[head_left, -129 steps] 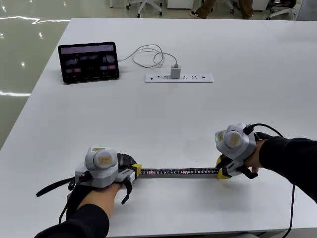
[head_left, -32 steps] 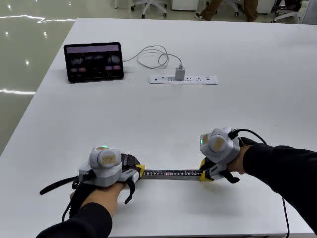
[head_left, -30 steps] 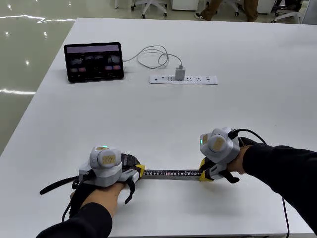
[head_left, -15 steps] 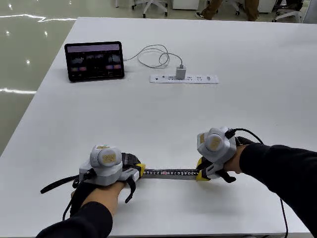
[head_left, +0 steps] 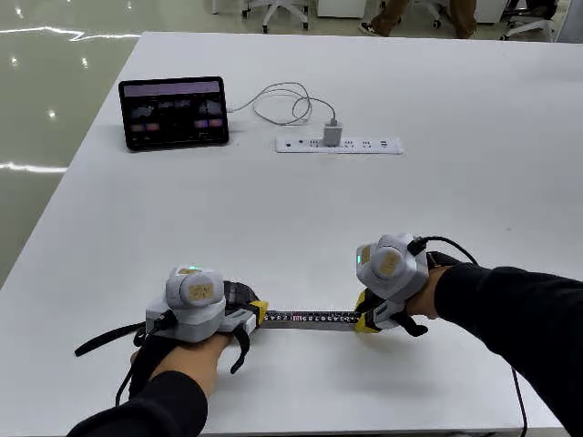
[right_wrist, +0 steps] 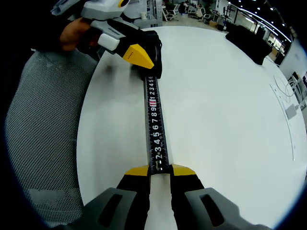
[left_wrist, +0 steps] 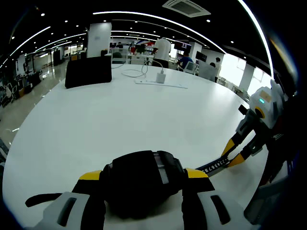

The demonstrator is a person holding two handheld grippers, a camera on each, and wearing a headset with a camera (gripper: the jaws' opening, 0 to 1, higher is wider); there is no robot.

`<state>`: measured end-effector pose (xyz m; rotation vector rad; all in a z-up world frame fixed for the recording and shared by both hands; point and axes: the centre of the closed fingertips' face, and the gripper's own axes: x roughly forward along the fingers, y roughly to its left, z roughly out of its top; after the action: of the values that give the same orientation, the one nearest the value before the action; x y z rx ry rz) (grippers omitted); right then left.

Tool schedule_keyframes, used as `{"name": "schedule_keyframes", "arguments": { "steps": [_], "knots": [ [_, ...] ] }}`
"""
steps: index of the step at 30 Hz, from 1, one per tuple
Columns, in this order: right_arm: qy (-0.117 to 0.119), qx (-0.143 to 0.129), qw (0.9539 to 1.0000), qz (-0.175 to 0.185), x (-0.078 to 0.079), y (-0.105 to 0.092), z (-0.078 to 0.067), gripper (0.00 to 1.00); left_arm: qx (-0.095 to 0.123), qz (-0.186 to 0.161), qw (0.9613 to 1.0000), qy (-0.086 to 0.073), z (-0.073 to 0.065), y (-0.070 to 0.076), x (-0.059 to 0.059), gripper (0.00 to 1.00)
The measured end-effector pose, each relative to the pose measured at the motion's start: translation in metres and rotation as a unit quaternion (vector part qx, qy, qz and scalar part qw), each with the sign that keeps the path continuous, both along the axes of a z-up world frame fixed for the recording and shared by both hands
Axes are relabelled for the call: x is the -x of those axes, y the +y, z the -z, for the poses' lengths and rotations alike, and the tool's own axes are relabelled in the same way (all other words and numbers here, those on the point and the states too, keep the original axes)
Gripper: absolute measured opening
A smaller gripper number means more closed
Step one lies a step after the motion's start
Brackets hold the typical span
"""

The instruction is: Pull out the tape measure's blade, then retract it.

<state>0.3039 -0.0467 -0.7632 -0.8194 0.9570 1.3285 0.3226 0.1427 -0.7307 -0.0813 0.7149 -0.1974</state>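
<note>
left gripper [head_left: 244, 316] clamping case [left_wrist: 144, 179], right gripper [right_wrist: 159, 172] pinching blade [right_wrist: 153, 115] tip. Risk: grip slipping, blade whipping back.

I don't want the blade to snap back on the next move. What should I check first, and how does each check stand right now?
1. Left gripper clamps the tape measure case: ok.
2. Right gripper pinches the blade at its tip: ok.
3. The blade lies straight and flat on the table, with no kink: ok.
4. Tablet and power strip sit far from the blade: ok.
5. Whether the blade is locked: cannot tell.
</note>
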Motion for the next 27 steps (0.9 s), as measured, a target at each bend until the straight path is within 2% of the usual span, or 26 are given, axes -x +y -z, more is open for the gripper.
{"name": "schedule_keyframes", "arguments": {
  "steps": [27],
  "knots": [
    [0.000, -0.011, 0.9999, -0.010, 0.000, 0.017, 0.000, 0.11, 0.000, -0.001, 1.0000, 0.001, -0.001, 0.000, 0.000, 0.60]
  ]
}}
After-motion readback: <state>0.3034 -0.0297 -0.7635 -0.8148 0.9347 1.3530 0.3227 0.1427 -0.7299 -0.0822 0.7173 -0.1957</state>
